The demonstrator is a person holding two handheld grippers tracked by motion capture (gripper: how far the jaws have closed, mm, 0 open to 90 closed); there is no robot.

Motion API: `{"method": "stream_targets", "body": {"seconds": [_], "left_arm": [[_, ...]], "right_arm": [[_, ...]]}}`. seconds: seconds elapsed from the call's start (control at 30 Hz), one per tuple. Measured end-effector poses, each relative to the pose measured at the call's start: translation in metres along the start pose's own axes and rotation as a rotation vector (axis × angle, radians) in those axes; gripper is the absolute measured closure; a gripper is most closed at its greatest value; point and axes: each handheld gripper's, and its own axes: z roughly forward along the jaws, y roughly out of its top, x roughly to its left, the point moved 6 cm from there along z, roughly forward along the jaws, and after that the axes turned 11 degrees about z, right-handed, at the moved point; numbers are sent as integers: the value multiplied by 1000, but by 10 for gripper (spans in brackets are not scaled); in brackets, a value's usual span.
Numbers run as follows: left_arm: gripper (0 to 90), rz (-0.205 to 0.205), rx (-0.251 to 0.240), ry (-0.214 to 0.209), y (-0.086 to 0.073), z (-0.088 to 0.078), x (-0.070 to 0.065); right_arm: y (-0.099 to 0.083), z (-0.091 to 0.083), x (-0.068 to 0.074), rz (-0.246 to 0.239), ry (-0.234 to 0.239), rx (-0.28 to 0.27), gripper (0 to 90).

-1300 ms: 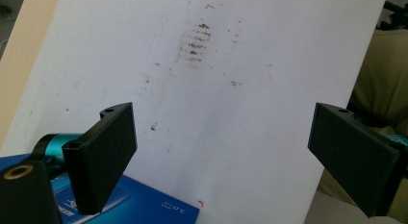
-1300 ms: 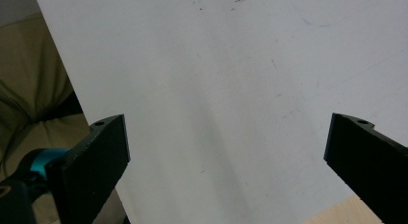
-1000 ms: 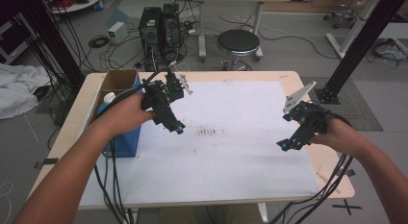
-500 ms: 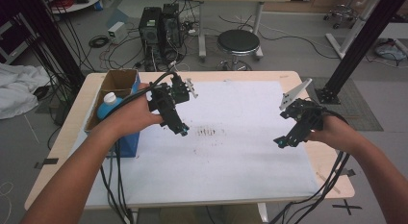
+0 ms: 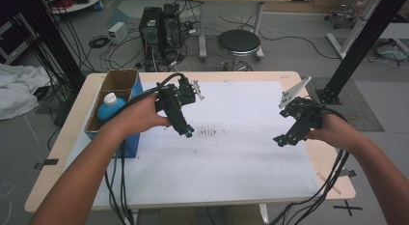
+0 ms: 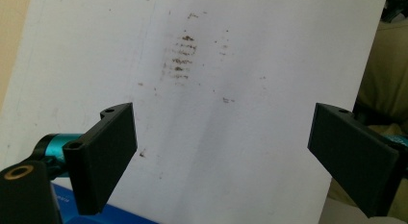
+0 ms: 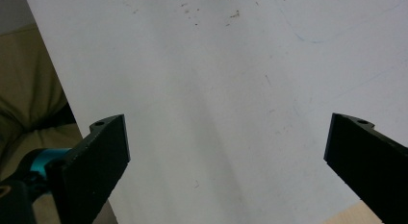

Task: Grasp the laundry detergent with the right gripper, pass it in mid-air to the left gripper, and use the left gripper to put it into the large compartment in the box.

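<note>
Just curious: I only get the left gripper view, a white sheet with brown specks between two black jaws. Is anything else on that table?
Observer: Yes, an open box stands left of the sheet.
Operator: Anything in it?
Observer: A blue bottle with a white cap.
Operator: And the other gripper?
Observer: The right gripper hovers over the sheet's right edge, jaws open, holding nothing.

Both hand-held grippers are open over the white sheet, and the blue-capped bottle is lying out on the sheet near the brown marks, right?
Not quite. The blue-capped bottle stands in the cardboard box at the table's left edge, as the high view shows. Both the left hand-held gripper and right hand-held gripper are open over the white sheet.
</note>
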Motion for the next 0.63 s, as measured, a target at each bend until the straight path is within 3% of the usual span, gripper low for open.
{"method": "stream_targets", "body": {"seconds": [0.63], "left_arm": [[100,1,-16,15,2,-1,5]], "right_arm": [[0,2,2,-10,0,9,10]]}}
